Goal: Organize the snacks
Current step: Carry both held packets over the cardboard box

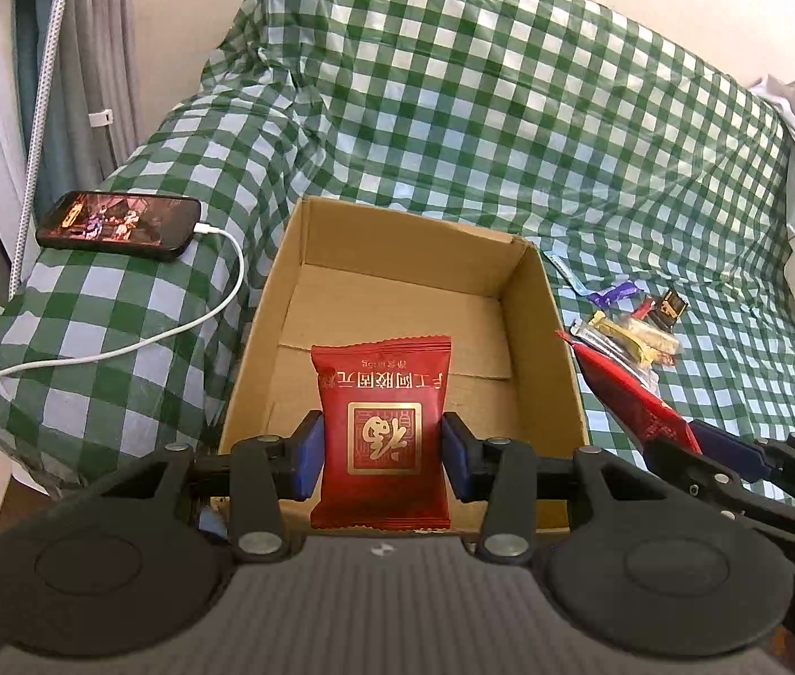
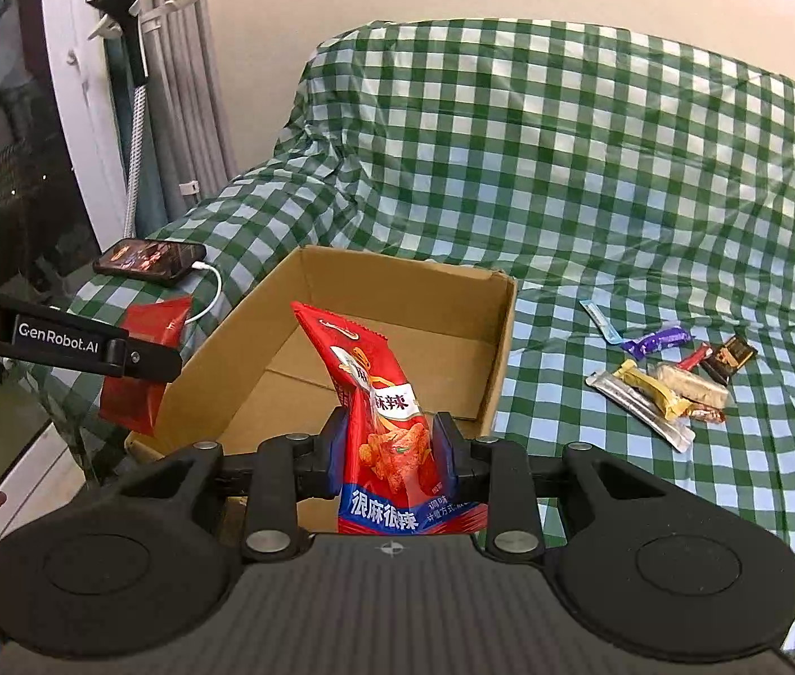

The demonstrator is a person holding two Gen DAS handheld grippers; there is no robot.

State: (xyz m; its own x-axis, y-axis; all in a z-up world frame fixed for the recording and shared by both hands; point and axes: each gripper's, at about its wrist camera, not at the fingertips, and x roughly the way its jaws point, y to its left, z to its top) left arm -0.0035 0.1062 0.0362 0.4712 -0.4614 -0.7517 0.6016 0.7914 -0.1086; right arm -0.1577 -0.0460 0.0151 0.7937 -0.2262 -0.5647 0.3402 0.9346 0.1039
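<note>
My left gripper [image 1: 380,453] is shut on a dark red snack packet with a gold square emblem [image 1: 381,427], held over the near edge of the open cardboard box [image 1: 540,337]. My right gripper [image 2: 391,450] is shut on a red and blue spicy snack bag [image 2: 391,439], held above the near side of the same box [image 2: 501,349]. The box holds nothing on its floor. The right gripper and its bag show at the right in the left wrist view [image 1: 636,399]. The left gripper's packet shows at the left in the right wrist view [image 2: 144,371].
A pile of small wrapped snacks [image 2: 667,382] lies on the green checked cloth [image 2: 622,169] right of the box, also in the left wrist view [image 1: 630,329]. A phone on a white charging cable [image 1: 118,219] lies left of the box. A curtain and window frame stand at far left.
</note>
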